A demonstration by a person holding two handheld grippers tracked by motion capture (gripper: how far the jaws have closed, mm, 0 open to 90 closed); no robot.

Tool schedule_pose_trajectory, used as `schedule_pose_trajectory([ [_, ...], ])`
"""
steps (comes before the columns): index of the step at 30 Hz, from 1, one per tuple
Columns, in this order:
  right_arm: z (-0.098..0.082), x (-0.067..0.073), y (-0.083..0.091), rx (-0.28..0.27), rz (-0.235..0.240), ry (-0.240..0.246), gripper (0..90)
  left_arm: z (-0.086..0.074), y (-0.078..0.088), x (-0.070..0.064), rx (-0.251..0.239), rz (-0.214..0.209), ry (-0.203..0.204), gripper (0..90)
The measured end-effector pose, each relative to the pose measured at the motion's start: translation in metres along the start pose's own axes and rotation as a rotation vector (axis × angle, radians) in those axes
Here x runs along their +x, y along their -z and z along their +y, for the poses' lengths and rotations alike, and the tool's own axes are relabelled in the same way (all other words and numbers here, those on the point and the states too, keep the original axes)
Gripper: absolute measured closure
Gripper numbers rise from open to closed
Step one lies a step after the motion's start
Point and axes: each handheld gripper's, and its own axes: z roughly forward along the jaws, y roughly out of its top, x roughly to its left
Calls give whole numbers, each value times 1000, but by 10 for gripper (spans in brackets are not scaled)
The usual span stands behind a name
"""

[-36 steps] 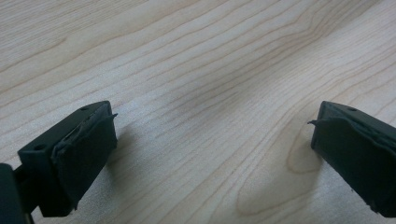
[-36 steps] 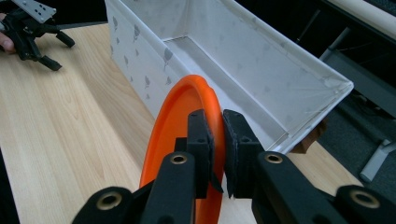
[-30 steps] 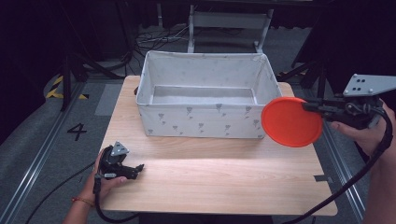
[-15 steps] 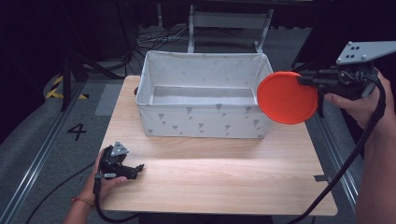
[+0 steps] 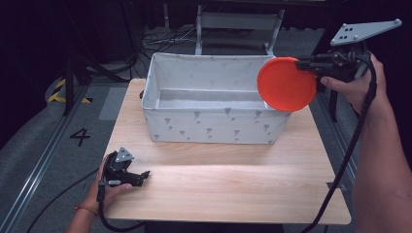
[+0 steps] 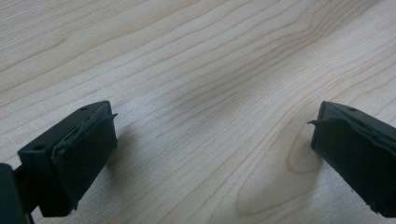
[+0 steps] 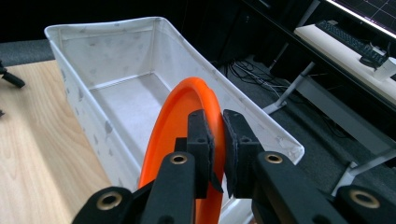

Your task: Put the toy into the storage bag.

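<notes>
An orange plate (image 5: 285, 85) hangs on edge in the air over the right end of the white fabric bin (image 5: 160, 87). My right gripper (image 5: 305, 63) is shut on the plate's rim, held by a hand at the upper right. In the right gripper view the plate (image 7: 180, 116) is pinched between the two black jaws of the right gripper (image 7: 218, 133), above the bin (image 7: 116, 51), which has nothing in it. My left gripper (image 5: 142, 175) rests on the wooden table (image 5: 233, 179) near its front left corner, open. Bare wood (image 6: 205, 93) lies between its wide-apart jaws.
The bin stands at the back middle of the table. A cable (image 5: 350, 145) trails down from the right gripper along the person's forearm. A desk with a keyboard (image 7: 350, 39) stands beyond the bin. Dark floor with cables and a metal frame (image 5: 238, 22) lies behind the table.
The right gripper has carried the orange plate up and to the left, from beside the bin's right front corner to above its right end. The left gripper has stayed put.
</notes>
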Motion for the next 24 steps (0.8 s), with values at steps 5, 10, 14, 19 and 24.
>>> schedule_pose_trajectory([
  [5,0,-9,-21,2,-2,-11,822,0,0,0,-1,1,-1,5],
  [10,0,-12,-37,13,14,-8,822,0,0,0,0,0,0,5],
  [14,-3,-13,-54,24,18,-1,823,0,0,0,-1,1,-1,5],
  [19,-6,-17,-71,43,18,7,823,0,0,0,0,0,0,5],
  [24,-12,-20,-89,72,34,13,823,0,0,0,-1,4,-1,6],
])
